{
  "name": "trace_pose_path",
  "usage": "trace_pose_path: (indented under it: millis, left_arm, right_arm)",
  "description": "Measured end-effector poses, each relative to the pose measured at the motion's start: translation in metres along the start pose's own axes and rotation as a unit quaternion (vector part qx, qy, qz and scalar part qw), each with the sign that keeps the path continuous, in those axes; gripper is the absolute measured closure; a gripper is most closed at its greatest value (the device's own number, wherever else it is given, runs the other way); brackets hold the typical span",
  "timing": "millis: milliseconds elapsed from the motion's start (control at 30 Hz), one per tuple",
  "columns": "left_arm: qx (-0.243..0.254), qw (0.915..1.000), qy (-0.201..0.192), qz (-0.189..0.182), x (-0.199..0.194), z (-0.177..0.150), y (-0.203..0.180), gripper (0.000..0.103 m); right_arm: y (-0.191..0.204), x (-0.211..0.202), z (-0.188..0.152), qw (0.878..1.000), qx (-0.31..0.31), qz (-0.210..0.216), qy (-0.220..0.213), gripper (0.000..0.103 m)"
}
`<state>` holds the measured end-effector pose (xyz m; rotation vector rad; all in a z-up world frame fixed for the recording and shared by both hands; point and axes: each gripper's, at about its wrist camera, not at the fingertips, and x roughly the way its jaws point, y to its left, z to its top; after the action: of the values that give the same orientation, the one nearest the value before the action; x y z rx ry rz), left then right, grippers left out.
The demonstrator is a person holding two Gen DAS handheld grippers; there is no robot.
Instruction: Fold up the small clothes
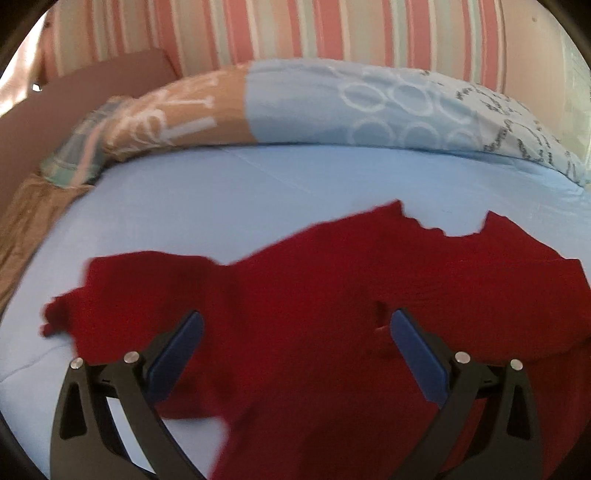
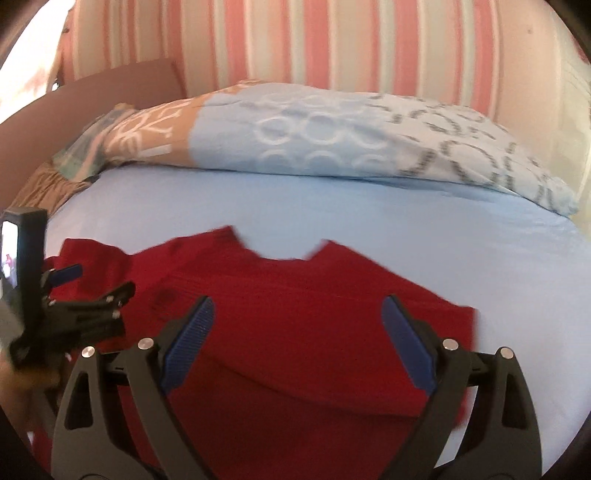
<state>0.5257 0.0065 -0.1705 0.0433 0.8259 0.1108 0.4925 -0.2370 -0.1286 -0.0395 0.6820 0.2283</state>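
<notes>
Red knit fabric fills the lower half of both views: a small red sweater (image 1: 332, 295) lies spread on the bed (image 1: 221, 192), which is covered by a light blue sheet. In the right wrist view its notched neckline sits at frame centre, pointing toward the top of the frame, with one sleeve reaching toward the left edge and the body running down under the camera. In the left wrist view the same sweater looks rumpled, a sleeve trailing to the lower left.

Both fingers of the left claw (image 1: 295, 325) stand wide apart over the red knit, blue pads facing inward, nothing pinched between them. The right claw (image 2: 298, 312) is likewise spread wide above the sweater's chest, and the cloth below it lies loose, not gripped. At the left edge of the right wrist view the left claw shows from the side, over the sleeve.

Across the upper middle of each frame lies a patterned pillow (image 1: 369, 103), tan at its left end, pale blue with white rings in the middle, grey lettering at right. Behind it rises a wall with pink and white stripes (image 1: 295, 29). Both frames are somewhat blurred
</notes>
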Motion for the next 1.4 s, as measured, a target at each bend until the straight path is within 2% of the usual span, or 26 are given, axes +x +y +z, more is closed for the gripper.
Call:
trace_pose_path:
  millis: [133, 200, 300, 333, 400, 467, 500, 567, 633, 733, 833, 900, 1067, 1233, 1400]
  left_arm:
    - [0.005, 0.9997, 0.024, 0.007, 0.025, 0.001, -0.019, 0.001]
    - [0.01, 0.9992, 0.029, 0.026, 0.032, 0.003, -0.026, 0.001]
    - [-0.001, 0.9989, 0.039, 0.026, 0.039, 0.004, -0.027, 0.001]
    - [-0.008, 0.999, 0.041, 0.017, 0.039, 0.004, -0.026, 0.005]
    - [-0.014, 0.9989, 0.043, -0.011, 0.039, 0.003, -0.025, 0.022]
    - [-0.01, 0.9982, 0.046, -0.037, 0.038, 0.004, -0.029, 0.046]
    - [-0.001, 0.9979, 0.046, -0.046, 0.036, 0.004, -0.034, 0.05]
    - [-0.001, 0.9963, 0.055, -0.065, 0.038, 0.005, -0.038, 0.069]
    - [-0.008, 0.995, 0.061, -0.079, 0.039, 0.006, -0.038, 0.077]
    - [-0.014, 0.9958, 0.053, -0.074, 0.037, 0.009, -0.035, 0.093]
    - [-0.016, 0.9962, 0.04, -0.075, 0.027, 0.01, -0.031, 0.096]
    - [-0.005, 0.9973, 0.023, -0.07, 0.018, 0.01, -0.029, 0.097]
    - [-0.008, 0.9983, 0.008, -0.058, 0.007, 0.014, -0.019, 0.097]
    - [-0.012, 0.9994, -0.023, -0.022, -0.007, 0.02, 0.007, 0.097]
    - [-0.012, 0.9999, 0.004, -0.007, 0.011, 0.015, 0.027, 0.097]
  right_arm:
    - [-0.034, -0.007, -0.015, 1.0, 0.024, -0.006, 0.007, 0.008]
    - [-0.046, -0.009, -0.021, 0.999, 0.028, -0.011, 0.009, 0.008]
    - [-0.056, -0.01, -0.028, 0.999, 0.036, -0.007, 0.013, 0.008]
    - [-0.058, -0.011, -0.029, 0.999, 0.038, -0.006, 0.012, 0.008]
    - [-0.059, -0.01, -0.028, 0.999, 0.041, -0.002, 0.011, 0.008]
    - [-0.058, -0.01, -0.028, 0.999, 0.044, -0.002, 0.009, 0.008]
    - [-0.058, -0.009, -0.028, 0.999, 0.046, 0.0, 0.01, 0.008]
    - [-0.059, -0.009, -0.027, 0.999, 0.05, 0.0, 0.008, 0.008]
    - [-0.057, -0.01, -0.025, 0.999, 0.053, 0.003, 0.007, 0.008]
    - [-0.054, -0.011, -0.023, 0.999, 0.049, 0.004, 0.005, 0.008]
    - [-0.052, -0.01, -0.021, 0.999, 0.049, 0.004, 0.005, 0.008]
    - [-0.051, -0.009, -0.02, 0.999, 0.049, 0.002, 0.006, 0.008]
    - [-0.048, -0.008, -0.02, 0.999, 0.052, 0.007, 0.007, 0.008]
    - [-0.04, -0.003, -0.016, 0.999, 0.045, 0.007, 0.01, 0.008]
    - [-0.03, 0.015, -0.015, 0.999, 0.046, 0.01, 0.025, 0.008]
